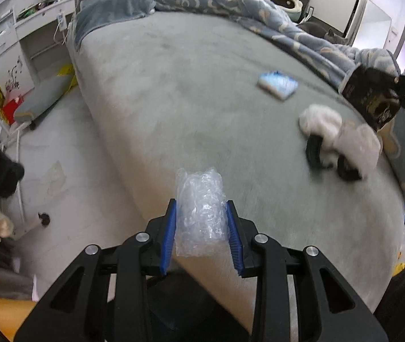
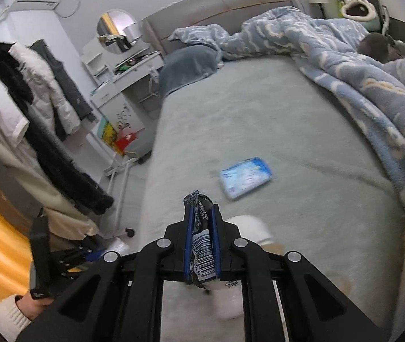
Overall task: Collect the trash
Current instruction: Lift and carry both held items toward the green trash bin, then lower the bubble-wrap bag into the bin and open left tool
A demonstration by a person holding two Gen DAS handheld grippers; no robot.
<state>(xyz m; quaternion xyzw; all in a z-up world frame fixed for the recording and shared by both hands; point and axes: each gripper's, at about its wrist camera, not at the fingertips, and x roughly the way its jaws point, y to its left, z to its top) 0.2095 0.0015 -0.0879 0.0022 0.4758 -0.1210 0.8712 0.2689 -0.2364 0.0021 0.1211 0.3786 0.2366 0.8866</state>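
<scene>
At the bottom centre of the left wrist view, the left gripper (image 1: 202,222) is clamped on a crumpled clear plastic wrap (image 1: 201,213). Likewise the right gripper (image 2: 202,239) is pinched tight on a dark snack wrapper (image 2: 201,245). Both loads look light, so keep each squeeze steady while carrying them off. Farther up the bed (image 2: 288,131), mid-frame, lies a blue-and-white packet (image 2: 245,176), blurred, possibly tissues rather than trash.

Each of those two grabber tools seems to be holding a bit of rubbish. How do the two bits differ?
The left gripper pinches a clear, crumpled plastic wad; the right gripper pinches a dark printed wrapper with a barcode. The wad is puffy and keeps the jaws apart; the wrapper is flat, so the jaws nearly meet. Both are held above the bed.
</scene>
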